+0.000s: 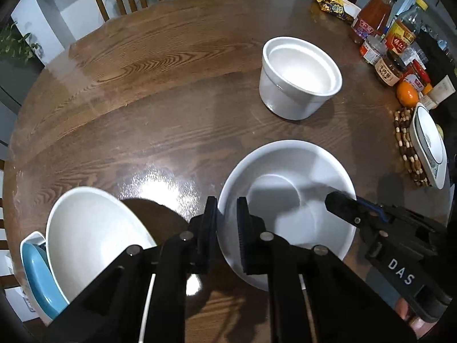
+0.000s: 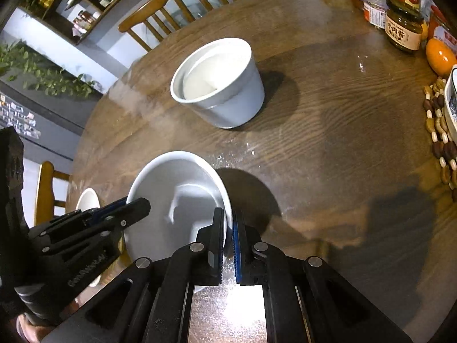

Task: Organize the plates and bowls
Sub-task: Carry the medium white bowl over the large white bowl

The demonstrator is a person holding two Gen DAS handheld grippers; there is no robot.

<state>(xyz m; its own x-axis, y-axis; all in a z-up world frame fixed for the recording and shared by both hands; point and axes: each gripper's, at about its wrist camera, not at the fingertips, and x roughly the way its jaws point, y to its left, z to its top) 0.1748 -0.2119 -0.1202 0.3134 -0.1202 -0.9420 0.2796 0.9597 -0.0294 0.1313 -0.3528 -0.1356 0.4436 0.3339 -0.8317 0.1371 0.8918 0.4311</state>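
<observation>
A wide white bowl (image 1: 288,208) sits on the brown wooden table (image 1: 148,91). My left gripper (image 1: 227,214) is shut on its left rim. My right gripper (image 2: 228,228) is shut on the same bowl's (image 2: 174,197) right rim, and it shows in the left wrist view (image 1: 340,203). A tall white straight-sided bowl (image 1: 300,77) with a smaller bowl nested inside stands farther back, and shows in the right wrist view (image 2: 220,85). At the lower left another white bowl (image 1: 91,234) leans on a blue plate (image 1: 40,277).
Sauce jars and bottles (image 1: 382,34), a snack packet (image 1: 331,5) and an orange (image 1: 407,94) crowd the table's right edge. A white dish (image 1: 428,143) rests on a beaded trivet (image 1: 405,143). Wooden chairs (image 2: 160,17) stand behind the table.
</observation>
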